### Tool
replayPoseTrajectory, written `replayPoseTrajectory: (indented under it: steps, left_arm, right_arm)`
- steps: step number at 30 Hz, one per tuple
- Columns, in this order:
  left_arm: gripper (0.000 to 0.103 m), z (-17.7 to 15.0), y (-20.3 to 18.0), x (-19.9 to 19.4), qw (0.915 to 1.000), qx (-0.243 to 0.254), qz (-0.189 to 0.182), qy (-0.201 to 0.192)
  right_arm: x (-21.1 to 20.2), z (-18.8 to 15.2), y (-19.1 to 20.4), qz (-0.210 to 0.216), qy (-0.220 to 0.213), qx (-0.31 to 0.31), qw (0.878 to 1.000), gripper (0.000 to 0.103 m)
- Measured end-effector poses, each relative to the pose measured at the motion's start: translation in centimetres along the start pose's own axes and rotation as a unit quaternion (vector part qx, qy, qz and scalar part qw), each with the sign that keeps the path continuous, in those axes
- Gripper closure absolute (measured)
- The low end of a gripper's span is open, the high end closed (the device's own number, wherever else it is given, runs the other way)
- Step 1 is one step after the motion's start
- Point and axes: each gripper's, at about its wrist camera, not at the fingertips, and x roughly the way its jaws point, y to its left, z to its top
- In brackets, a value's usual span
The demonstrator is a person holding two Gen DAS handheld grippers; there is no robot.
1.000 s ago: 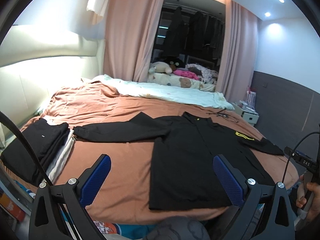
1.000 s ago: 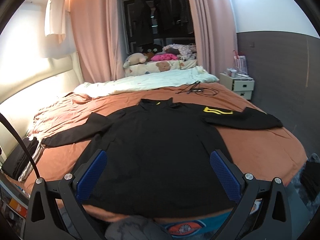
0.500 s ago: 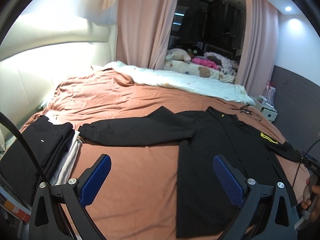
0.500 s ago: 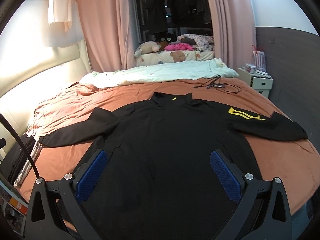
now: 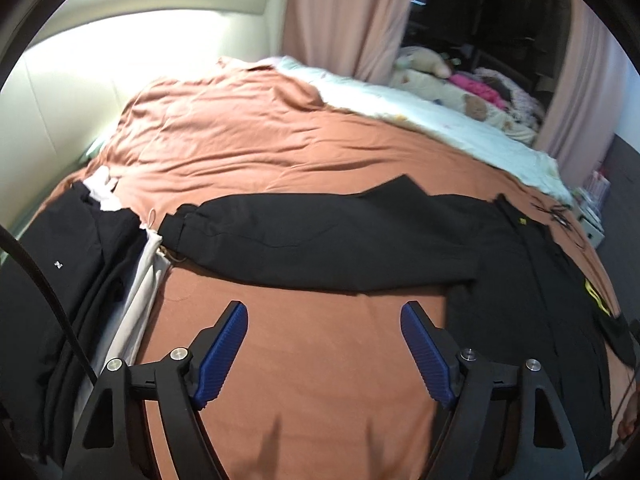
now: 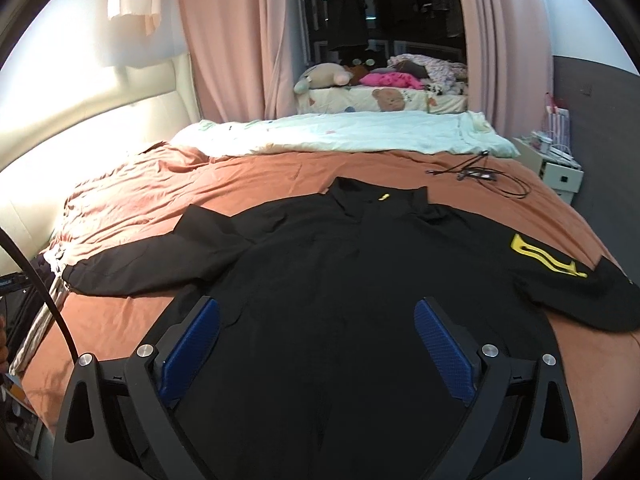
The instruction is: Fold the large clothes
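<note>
A large black long-sleeved jacket (image 6: 340, 280) with a yellow mark on one sleeve lies spread flat on the rust-coloured bed (image 6: 160, 184), sleeves out to both sides. In the left wrist view its left sleeve (image 5: 320, 240) stretches across just beyond my left gripper (image 5: 324, 316). That gripper's jaws are closing, with only bare sheet between the blue pads (image 5: 224, 352). My right gripper (image 6: 316, 312) hangs open over the jacket's body, holding nothing.
A stack of folded black and white clothes (image 5: 80, 264) sits at the bed's left edge beside the sleeve cuff. A pale quilt (image 6: 340, 136) and a black cable (image 6: 480, 174) lie at the far end. A white nightstand (image 6: 560, 168) stands on the right.
Both grippers have come forward and lower over the bed. The left one swung left toward the sleeve and its jaws have narrowed. The right one now sits over the jacket's body.
</note>
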Motion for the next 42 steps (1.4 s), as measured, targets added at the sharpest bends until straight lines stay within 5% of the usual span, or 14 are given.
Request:
replayPoseTrajectory:
  steps: [7,11,17,21,24,27,31,42]
  left_arm:
    - [0.027,2.1,4.0,5.8,0.9967,-0.071,0.020,0.034]
    - [0.028,2.8,5.7,8.5,0.9940,-0.094,0.032,0.047]
    - [0.028,2.7,8.5,13.5,0.9852,-0.142,0.046,0.084]
    - [0.028,2.5,9.9,16.5,0.9799,-0.160,0.063,0.101]
    - [0.039,2.7,10.6,18.2,0.9784,-0.169,0.062,0.101]
    - [0.067,3.7,10.4,18.8,0.9803,-0.160,0.073,0.090]
    - [0.089,5.8,9.6,18.3,0.9860,-0.124,0.077,0.080]
    - [0.101,13.8,6.1,13.2,0.9969,-0.057,0.055,0.008]
  right_arm:
    - [4.6,1.8,-0.3,0.021,0.019,-0.013,1.000,0.006]
    - [7.4,2.5,0.3,0.044,0.043,-0.027,0.998,0.027]
    - [10.9,3.1,0.7,0.052,0.056,-0.044,0.996,0.035]
    - [13.6,3.5,0.7,0.054,0.076,-0.037,0.995,0.053]
    - [15.7,4.2,1.1,0.048,0.083,-0.032,0.995,0.066]
    - [17.7,5.0,1.8,0.059,0.093,-0.018,0.994,0.070]
    - [20.8,6.0,2.5,0.081,0.111,0.009,0.991,0.073]
    - [31.1,7.2,2.7,0.101,0.167,0.080,0.977,0.090]
